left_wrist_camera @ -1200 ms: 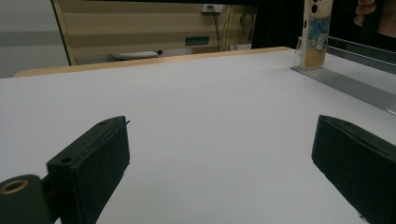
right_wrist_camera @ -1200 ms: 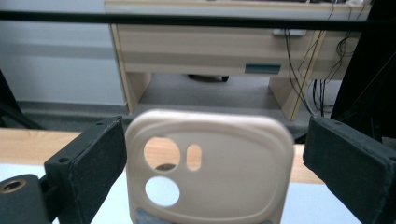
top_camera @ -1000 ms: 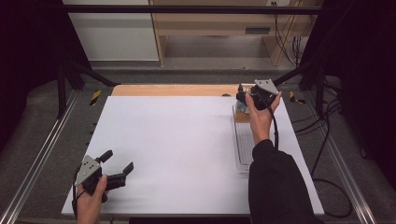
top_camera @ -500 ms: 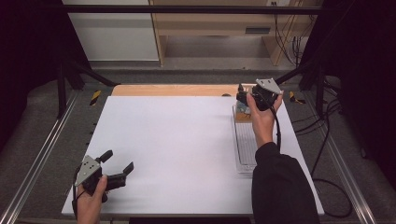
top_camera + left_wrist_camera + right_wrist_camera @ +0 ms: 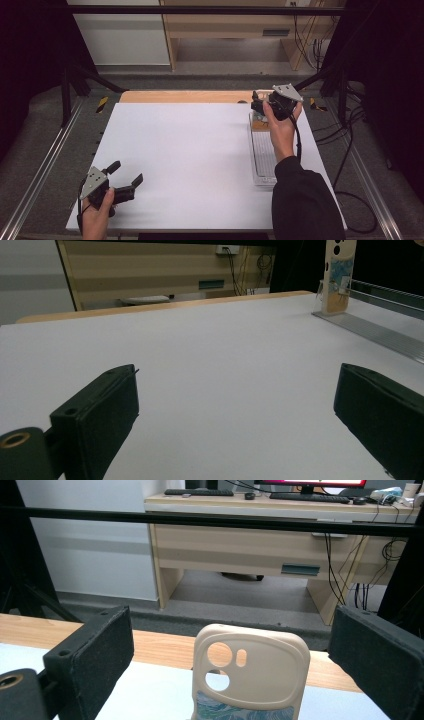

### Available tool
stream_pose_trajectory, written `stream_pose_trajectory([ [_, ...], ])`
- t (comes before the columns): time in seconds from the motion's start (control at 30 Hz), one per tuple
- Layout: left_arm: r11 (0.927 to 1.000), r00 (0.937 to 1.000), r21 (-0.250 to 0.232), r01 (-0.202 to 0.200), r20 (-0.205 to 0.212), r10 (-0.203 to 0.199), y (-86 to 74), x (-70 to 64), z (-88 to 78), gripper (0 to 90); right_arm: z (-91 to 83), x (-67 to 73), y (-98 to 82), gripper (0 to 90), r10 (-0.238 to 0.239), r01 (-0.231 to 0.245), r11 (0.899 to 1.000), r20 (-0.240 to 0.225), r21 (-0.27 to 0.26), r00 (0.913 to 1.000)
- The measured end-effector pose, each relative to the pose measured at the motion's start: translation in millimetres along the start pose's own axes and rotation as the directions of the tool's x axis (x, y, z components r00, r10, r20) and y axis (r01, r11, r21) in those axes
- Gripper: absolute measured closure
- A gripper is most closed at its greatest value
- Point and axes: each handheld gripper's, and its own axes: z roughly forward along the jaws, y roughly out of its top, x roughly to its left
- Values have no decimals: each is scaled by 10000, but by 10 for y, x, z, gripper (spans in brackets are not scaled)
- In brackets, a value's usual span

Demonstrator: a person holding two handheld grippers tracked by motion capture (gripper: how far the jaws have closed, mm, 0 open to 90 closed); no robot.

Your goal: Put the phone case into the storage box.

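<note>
One phone case (image 5: 251, 675) stands up tall, with its long side going up and down. Its camera holes are near the top, and its back faces the right gripper (image 5: 235, 680). The case is cream, with a blue picture low down. It stands at the far end of one clear tray (image 5: 263, 155), which lies on the right side of the white surface (image 5: 190, 150). In the left gripper view the case (image 5: 338, 275) shows far off, upright at the end of the tray (image 5: 380, 335). The right gripper (image 5: 260, 105) is up above the far end of the tray, held in one hand (image 5: 281, 131). Its jaws are wide apart, with the case between them but farther off, and they are not touching it. The left gripper (image 5: 126, 175) is well apart from the case, low at the near left corner of the surface, held in the other hand (image 5: 97, 212). Its jaws are wide apart too, with nothing between them but bare surface. There are two grippers, one case and one tray. Past the surface stands one wooden desk (image 5: 280, 530).
</note>
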Motion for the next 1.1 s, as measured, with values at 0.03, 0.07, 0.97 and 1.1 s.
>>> stream_pose_trajectory([
  [0.03,10000,10000,0,-2,-3,2,0,1,-1,39,-10,2,7,48,16,-16,10000,-35,10,10000],
  [0.07,10000,10000,0,0,-3,0,0,2,-1,39,-20,3,13,48,-6,6,10000,-48,6,10000],
  [0.97,10000,10000,-42,21,-82,-21,1,12,-13,36,-362,-67,95,29,666,-629,9973,-1080,368,9919],
  [1.1,10000,9999,-37,12,-104,-13,1,16,-15,36,-406,-73,96,30,657,-606,9971,-1153,468,9912],
])
